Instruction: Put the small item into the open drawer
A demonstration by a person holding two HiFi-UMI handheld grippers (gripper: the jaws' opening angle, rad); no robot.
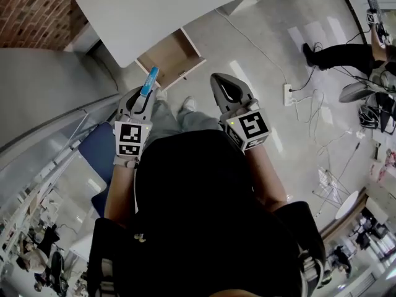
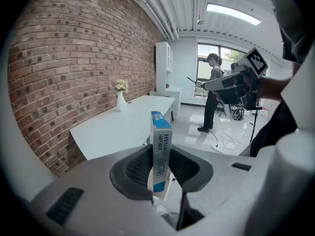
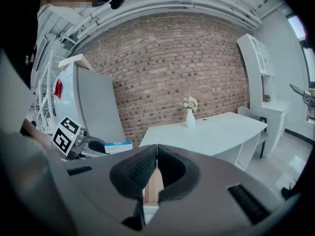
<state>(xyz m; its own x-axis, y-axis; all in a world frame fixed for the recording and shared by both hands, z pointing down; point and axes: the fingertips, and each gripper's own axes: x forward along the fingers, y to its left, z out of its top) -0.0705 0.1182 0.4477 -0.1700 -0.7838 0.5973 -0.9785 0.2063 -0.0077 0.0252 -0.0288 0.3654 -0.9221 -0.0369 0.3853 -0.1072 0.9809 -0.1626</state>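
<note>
Box upright in our left gripper, jaws clamped on its flat sides, blue top end standing clear above them. We hold it well short of the open drawer, which juts out from under the white worktop. Right gripper equally short of the drawer, jaws together on nothing.

Risks, as we judge them:
- The hold on a tall thin box is narrow, so it may pivot or slip in carrying.
- The worktop edge overhangs the drawer's back, so a high approach could knock the box's top.
- An early release drops it on the floor short of the drawer.
</note>
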